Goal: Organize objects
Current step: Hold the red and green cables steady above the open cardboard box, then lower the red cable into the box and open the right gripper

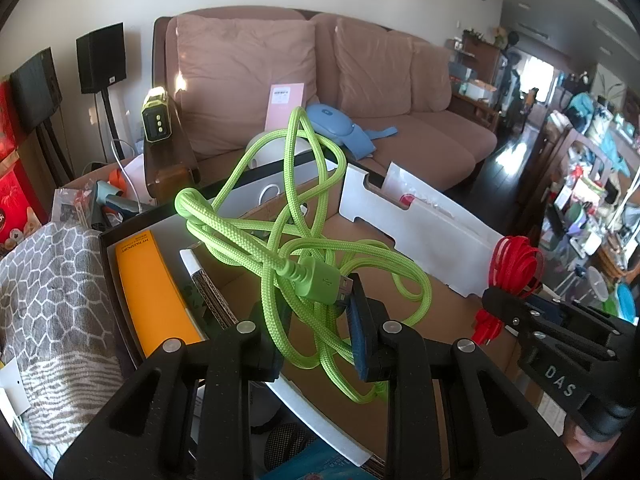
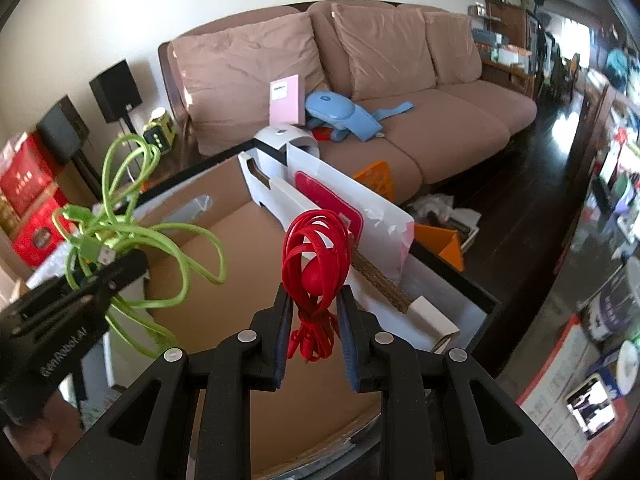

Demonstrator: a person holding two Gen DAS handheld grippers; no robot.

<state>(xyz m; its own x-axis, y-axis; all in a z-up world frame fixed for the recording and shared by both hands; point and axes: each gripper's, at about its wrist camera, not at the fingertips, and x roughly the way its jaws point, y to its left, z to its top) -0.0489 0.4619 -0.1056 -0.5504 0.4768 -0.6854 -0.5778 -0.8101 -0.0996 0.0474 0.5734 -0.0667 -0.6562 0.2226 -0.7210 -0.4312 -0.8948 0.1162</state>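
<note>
Orange case (image 1: 150,292) inside black-rimmed box (image 1: 110,264)

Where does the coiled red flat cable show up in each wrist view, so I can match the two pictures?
Left wrist view: the coiled red flat cable is at the right edge, held in the right gripper.
Right wrist view: it sits at centre, clamped between that gripper's jaws, above the cardboard box.
Shared landmark: the pink booklet propped on the brown sofa.
</note>
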